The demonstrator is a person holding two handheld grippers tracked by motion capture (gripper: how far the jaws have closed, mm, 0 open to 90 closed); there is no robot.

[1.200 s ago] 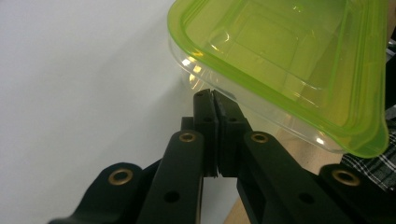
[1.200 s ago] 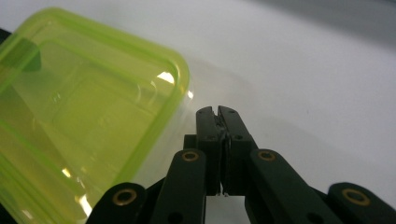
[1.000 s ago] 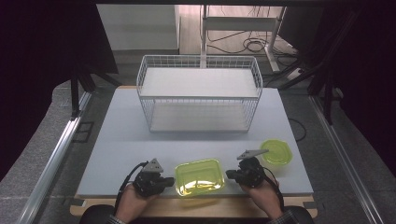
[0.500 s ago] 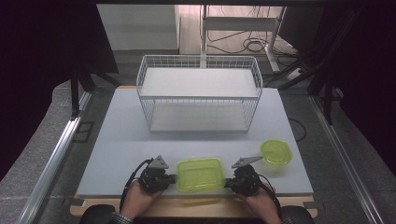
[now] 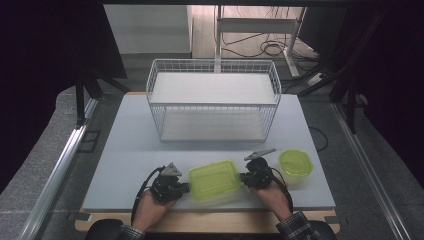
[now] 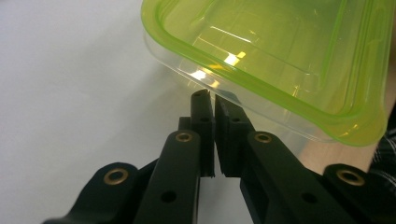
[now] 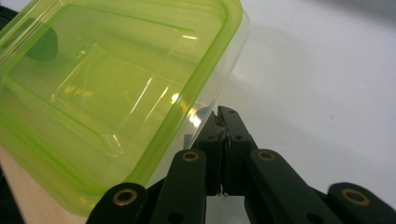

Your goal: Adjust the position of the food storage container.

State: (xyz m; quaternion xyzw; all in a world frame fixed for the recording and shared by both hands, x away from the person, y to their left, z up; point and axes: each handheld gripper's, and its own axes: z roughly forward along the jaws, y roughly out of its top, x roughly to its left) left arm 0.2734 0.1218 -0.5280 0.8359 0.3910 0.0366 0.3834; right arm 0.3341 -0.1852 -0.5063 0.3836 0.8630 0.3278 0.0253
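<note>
A rectangular clear container with a yellow-green lid (image 5: 215, 179) sits near the table's front edge, between my two grippers. My left gripper (image 5: 186, 187) is shut, and its tips meet the container's left end. In the left gripper view the shut gripper (image 6: 208, 99) pokes the clear wall just under the lid rim (image 6: 280, 60). My right gripper (image 5: 243, 179) is also shut against the right end. In the right gripper view its tips (image 7: 219, 114) touch the clear wall below the green lid (image 7: 107, 93). Nothing is between either pair of jaws.
A small round container with a green lid (image 5: 295, 162) sits just right of my right hand. A white wire basket (image 5: 212, 100) with a shelf stands at the back middle of the grey table (image 5: 130, 145). The wooden table edge runs close behind my hands.
My right gripper has moved left, in against the container's right end. The container has shifted a little up the picture, away from the front edge. The left gripper has hardly moved.
</note>
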